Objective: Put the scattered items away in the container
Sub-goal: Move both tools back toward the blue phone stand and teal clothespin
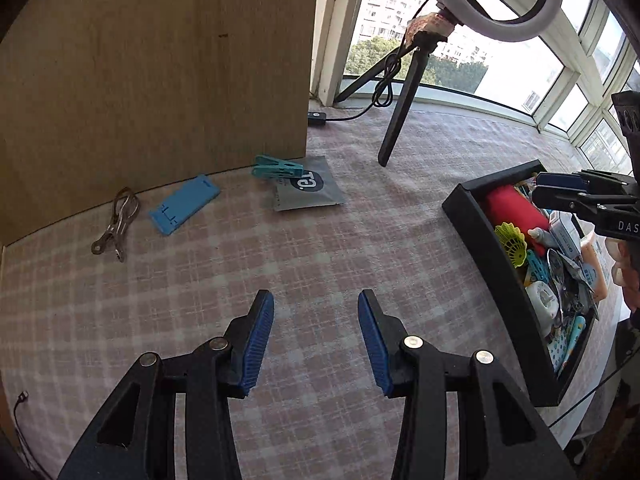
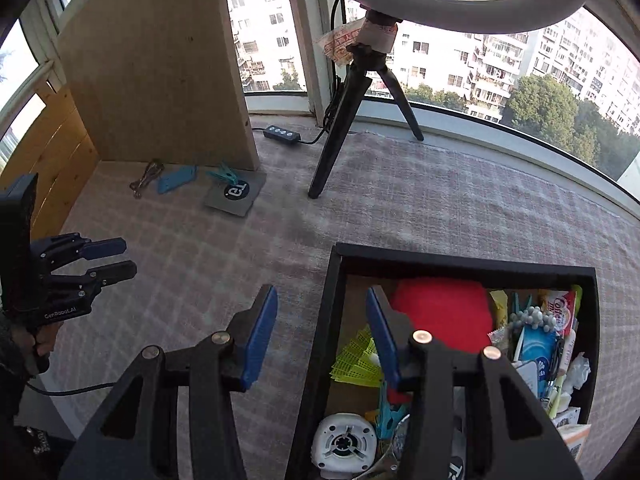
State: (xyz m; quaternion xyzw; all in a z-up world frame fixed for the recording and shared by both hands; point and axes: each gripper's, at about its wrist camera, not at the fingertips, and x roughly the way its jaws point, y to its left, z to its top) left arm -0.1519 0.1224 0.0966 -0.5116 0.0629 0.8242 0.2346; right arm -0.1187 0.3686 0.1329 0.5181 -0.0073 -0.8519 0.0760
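Here, both the left tongs [image 1: 316,336] and right tongs [image 2: 322,334] are hanging spread and empty, the right over the black container's [image 2: 334,280] left wall.

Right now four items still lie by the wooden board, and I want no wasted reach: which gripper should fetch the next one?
Left. The left gripper is open and faces the teal clothespin across bare cloth; the right gripper sits over the black container's edge, farther off.

L wrist: low over cloth, faces wood panel [image 1: 160,60] | R wrist: above black tray [image 2: 460,266], faces window | shared: tripod [image 1: 400,120], tray
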